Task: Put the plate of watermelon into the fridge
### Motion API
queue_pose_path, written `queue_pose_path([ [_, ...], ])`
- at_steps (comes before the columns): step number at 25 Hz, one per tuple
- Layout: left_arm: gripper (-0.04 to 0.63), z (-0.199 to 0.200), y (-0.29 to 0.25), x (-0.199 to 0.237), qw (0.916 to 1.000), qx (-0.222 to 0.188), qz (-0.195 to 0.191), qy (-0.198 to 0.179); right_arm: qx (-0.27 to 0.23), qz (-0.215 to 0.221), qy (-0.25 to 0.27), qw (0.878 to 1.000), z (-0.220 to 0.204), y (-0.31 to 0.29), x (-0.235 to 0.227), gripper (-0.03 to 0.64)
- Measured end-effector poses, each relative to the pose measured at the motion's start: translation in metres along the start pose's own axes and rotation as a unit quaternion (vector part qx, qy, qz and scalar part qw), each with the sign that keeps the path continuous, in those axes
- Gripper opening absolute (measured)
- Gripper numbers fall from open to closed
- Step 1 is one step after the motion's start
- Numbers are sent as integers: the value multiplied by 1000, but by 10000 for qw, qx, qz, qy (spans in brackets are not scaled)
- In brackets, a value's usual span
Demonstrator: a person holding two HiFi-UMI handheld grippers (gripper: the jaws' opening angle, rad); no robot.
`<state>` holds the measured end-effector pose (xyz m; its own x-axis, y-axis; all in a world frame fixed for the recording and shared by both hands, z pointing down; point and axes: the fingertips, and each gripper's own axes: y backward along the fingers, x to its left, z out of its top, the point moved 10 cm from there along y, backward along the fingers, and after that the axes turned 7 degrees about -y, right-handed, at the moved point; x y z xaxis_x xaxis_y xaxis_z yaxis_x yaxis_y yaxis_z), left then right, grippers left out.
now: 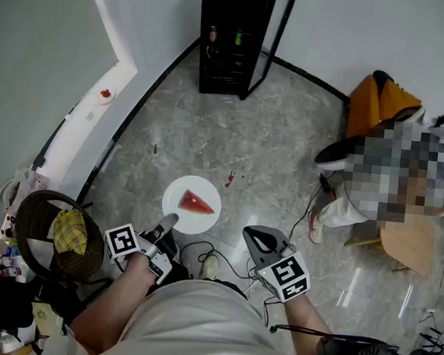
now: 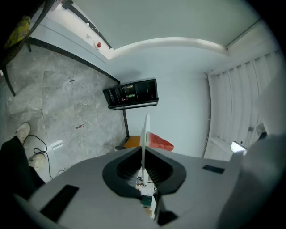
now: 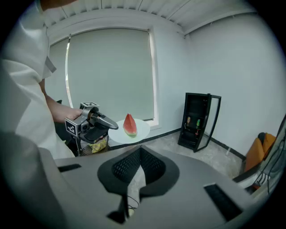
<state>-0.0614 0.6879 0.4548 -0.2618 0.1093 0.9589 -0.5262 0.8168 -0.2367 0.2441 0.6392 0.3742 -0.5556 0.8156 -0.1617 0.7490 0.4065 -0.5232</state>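
A white plate (image 1: pixel 184 189) carries a red watermelon wedge (image 1: pixel 196 203) above the grey floor. My left gripper (image 1: pixel 168 224) is shut on the plate's near rim. In the left gripper view the plate (image 2: pixel 145 129) stands edge-on between the jaws of the left gripper (image 2: pixel 144 152), with the wedge (image 2: pixel 158 142) on its right face. The right gripper view shows the plate (image 3: pixel 142 130), the wedge (image 3: pixel 129 124) and the left gripper (image 3: pixel 105 121). My right gripper (image 1: pixel 259 242) hangs beside the plate, shut and empty (image 3: pixel 140 150). The black fridge (image 1: pixel 230 38), glass door swung open, stands far ahead (image 2: pixel 132 93) (image 3: pixel 196 120).
A dark basket (image 1: pixel 45 211) with a yellow cloth is at my left. A seated person (image 1: pixel 392 180) and an orange seat (image 1: pixel 379 102) are at the right. Cables (image 1: pixel 229 268) and a shoe (image 1: pixel 210 266) lie by my feet. A white ledge (image 1: pixel 88 115) runs along the left wall.
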Motion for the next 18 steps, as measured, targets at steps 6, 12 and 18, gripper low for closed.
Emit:
queue_pose_path([
  [6, 20, -12, -39, -14, 9994, 31, -292, 155, 93, -42, -11, 9999, 0, 6, -29, 14],
  [12, 20, 21, -83, -19, 9987, 105, -436, 233, 111, -108, -105, 9998, 18, -23, -64, 17],
  [18, 20, 97, -136, -4, 9987, 239, -441, 30, 239, -358, 18, 9991, 55, -77, -94, 104],
])
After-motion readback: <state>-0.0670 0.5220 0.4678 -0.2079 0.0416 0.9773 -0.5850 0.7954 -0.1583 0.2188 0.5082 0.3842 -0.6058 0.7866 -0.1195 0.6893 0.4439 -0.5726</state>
